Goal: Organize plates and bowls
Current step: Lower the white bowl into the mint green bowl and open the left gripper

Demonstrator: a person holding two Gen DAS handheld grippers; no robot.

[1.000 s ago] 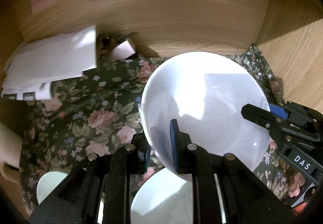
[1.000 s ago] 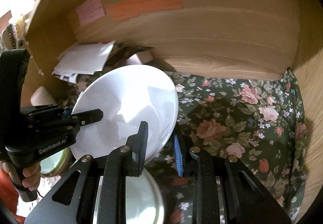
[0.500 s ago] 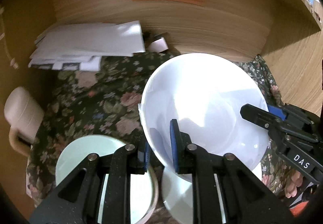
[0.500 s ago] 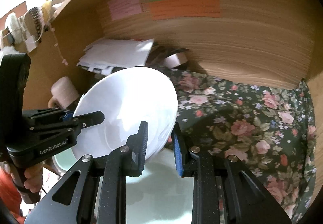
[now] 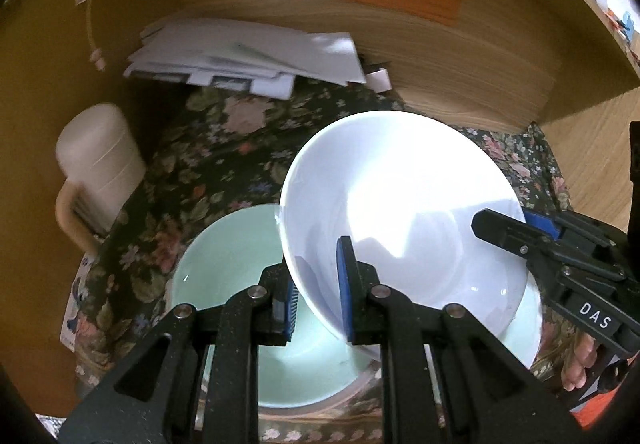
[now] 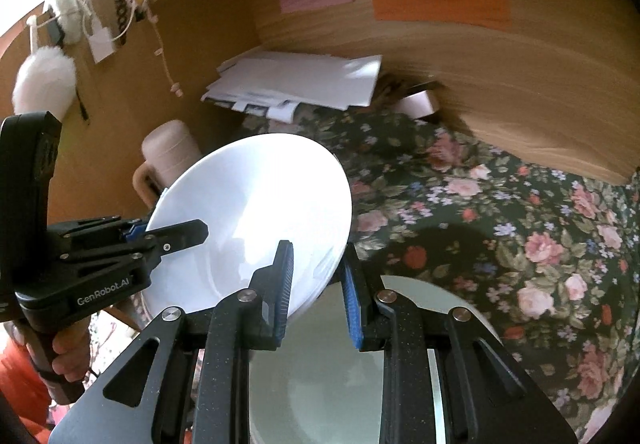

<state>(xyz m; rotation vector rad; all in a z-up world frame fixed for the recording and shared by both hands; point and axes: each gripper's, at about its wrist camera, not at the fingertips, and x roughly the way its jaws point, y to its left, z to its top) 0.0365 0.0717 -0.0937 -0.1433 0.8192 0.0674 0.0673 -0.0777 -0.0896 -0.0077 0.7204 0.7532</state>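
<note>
Both grippers hold one white bowl (image 5: 404, 204) above the flowered cloth. My left gripper (image 5: 318, 296) is shut on its near rim. My right gripper (image 6: 318, 284) is shut on the opposite rim of the same bowl (image 6: 256, 212); its arm shows at the right of the left wrist view (image 5: 560, 264). The bowl hangs tilted over a pale green bowl (image 5: 232, 264) that sits on the cloth below. The green bowl also shows under the fingers in the right wrist view (image 6: 320, 384).
A cream mug (image 5: 96, 172) stands at the left of the cloth (image 6: 500, 224). A stack of white papers (image 5: 248, 60) lies at the back against the wooden wall, with a tape roll (image 6: 416, 104) beside it. Coloured notes (image 6: 440, 0) stick on the wall.
Both grippers have carried the white bowl back and left, so the green bowl and the mug have come into view beneath and beside it. The grip on the rim has not changed.
</note>
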